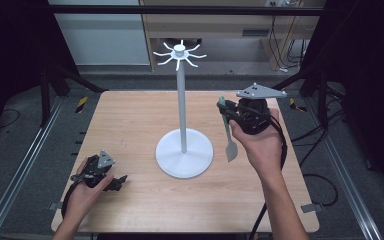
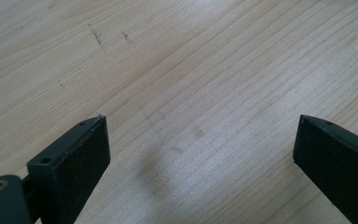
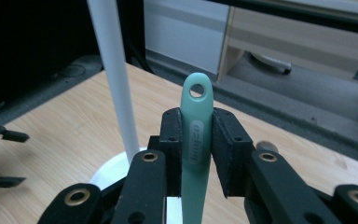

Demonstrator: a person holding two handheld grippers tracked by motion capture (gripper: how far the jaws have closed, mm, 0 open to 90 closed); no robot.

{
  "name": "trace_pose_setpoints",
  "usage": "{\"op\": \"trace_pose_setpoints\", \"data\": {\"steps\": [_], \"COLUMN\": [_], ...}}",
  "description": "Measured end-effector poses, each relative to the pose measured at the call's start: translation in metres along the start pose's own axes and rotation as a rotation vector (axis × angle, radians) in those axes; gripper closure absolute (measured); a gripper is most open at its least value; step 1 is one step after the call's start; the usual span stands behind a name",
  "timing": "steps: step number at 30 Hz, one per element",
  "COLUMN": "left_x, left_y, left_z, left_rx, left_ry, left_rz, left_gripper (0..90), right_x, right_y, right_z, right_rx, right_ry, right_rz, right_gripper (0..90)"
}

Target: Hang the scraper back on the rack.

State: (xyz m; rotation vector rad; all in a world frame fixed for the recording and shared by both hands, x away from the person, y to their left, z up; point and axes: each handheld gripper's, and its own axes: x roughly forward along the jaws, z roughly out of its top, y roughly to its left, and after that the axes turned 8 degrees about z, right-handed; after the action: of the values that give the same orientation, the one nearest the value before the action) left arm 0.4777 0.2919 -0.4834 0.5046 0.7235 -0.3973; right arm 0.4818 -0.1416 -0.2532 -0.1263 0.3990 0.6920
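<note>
A: How does the right hand (image 1: 262, 145) sit?

B: It is raised above the right half of the table (image 1: 130, 120), forearm coming up from the bottom edge. The right gripper (image 1: 223, 112) points left, toward the stand (image 1: 182, 107), with its grey plate (image 1: 261, 92) on top.

A: What does it hold?

B: A pale green spatula (image 1: 228, 132). The jaws are clamped on the handle just below its hanging hole. In the right gripper view the hole end (image 3: 197, 91) stands up between the black pads (image 3: 172, 140); in the high view the blade hangs down, clear of the tabletop.

A: And the stand?

B: White, upright mid-table on a round base (image 1: 184, 152), with a ring of hooks (image 1: 179, 54) on top. Its pole (image 3: 116, 79) is near the spatula, not touching.

A: The left hand (image 1: 82, 195)?

B: It is low at the table's near left corner. The left gripper (image 1: 120, 181) points right, jaws spread wide, bare wood (image 2: 182, 79) between them.
</note>
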Motion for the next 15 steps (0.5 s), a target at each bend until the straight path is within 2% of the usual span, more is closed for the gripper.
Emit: {"op": "trace_pose_setpoints", "data": {"steps": [15], "left_x": [0.000], "left_y": [0.000], "left_z": [0.000], "left_rx": [-0.004], "left_ry": [-0.005], "left_rz": [0.001], "left_gripper": [3.5], "right_x": [-0.010], "right_y": [0.024], "right_z": [0.034], "right_rx": [-0.041], "right_ry": [-0.108], "right_rz": [0.042], "right_gripper": [74.6]}}
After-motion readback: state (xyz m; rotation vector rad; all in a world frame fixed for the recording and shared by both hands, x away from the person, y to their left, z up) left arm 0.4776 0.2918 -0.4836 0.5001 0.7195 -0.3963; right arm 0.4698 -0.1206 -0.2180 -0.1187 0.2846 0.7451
